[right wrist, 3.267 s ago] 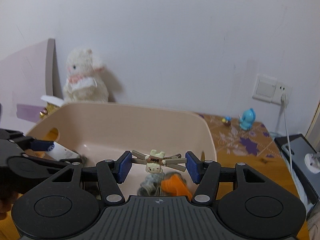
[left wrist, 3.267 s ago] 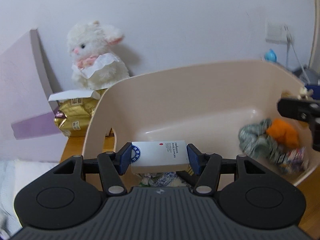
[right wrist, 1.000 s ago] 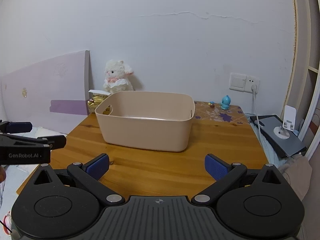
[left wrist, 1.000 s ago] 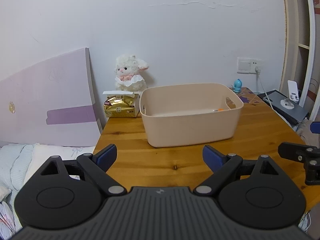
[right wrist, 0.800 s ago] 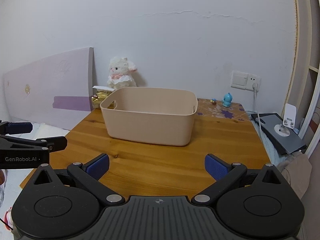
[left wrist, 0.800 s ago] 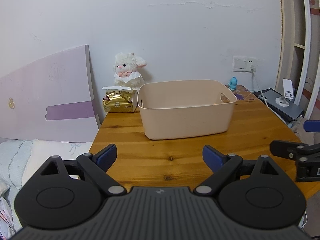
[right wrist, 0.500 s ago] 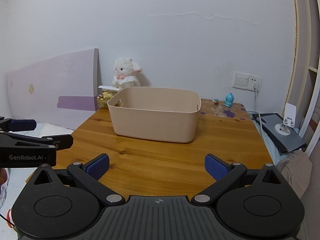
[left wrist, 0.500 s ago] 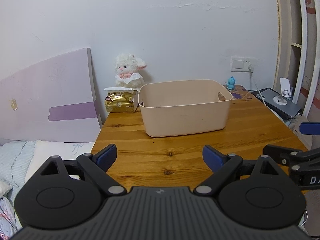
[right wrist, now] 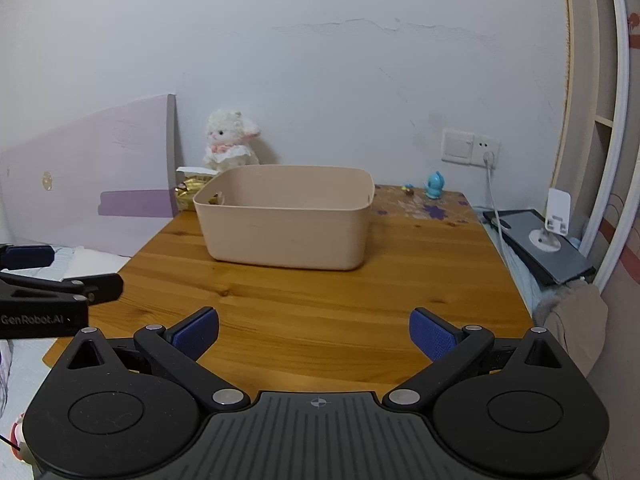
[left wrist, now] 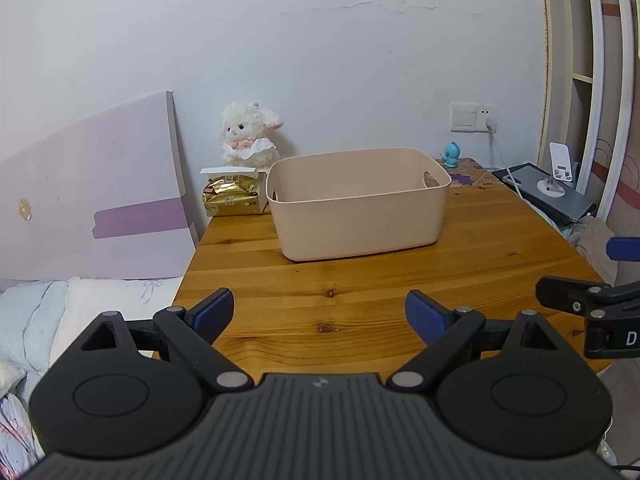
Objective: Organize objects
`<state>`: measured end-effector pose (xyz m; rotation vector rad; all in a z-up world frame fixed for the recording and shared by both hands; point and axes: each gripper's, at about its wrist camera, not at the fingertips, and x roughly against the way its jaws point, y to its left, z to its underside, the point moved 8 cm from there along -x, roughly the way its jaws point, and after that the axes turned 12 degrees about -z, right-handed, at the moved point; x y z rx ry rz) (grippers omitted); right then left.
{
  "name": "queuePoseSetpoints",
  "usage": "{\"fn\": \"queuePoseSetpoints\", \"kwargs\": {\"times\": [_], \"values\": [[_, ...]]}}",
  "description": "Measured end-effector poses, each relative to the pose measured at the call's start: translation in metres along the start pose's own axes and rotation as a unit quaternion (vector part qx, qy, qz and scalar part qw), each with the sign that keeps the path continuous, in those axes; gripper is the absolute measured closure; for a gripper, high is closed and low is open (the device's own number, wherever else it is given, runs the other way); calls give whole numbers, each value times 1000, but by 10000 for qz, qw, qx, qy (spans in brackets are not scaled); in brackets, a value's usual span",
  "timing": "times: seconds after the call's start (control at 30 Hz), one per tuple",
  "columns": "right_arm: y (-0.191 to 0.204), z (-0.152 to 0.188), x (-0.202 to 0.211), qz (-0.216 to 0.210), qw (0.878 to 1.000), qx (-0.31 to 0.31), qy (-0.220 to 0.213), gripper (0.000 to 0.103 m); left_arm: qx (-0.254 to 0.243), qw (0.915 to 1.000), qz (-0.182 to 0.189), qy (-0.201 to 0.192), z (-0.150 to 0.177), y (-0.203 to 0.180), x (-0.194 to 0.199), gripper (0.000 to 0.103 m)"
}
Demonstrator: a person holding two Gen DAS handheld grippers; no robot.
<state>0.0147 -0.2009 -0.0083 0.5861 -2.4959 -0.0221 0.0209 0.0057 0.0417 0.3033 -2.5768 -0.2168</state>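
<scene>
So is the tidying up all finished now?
Looks nearly done. The wooden table in front of the beige bin has no loose things on it. Nothing is in hand: the left gripper and right gripper are both open, back from the bin. I can't see into the bin.

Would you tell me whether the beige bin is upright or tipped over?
Upright: the beige bin sits flat on the wooden table, rim level and opening facing up.
</scene>
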Motion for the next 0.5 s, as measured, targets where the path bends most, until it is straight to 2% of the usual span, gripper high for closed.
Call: {"fn": "queuePoseSetpoints", "kwargs": {"times": [0.5], "values": [[-3,1,-10,12,10000,-23,93,0,-58,9999,34,109,2,-5,-10,8]]}}
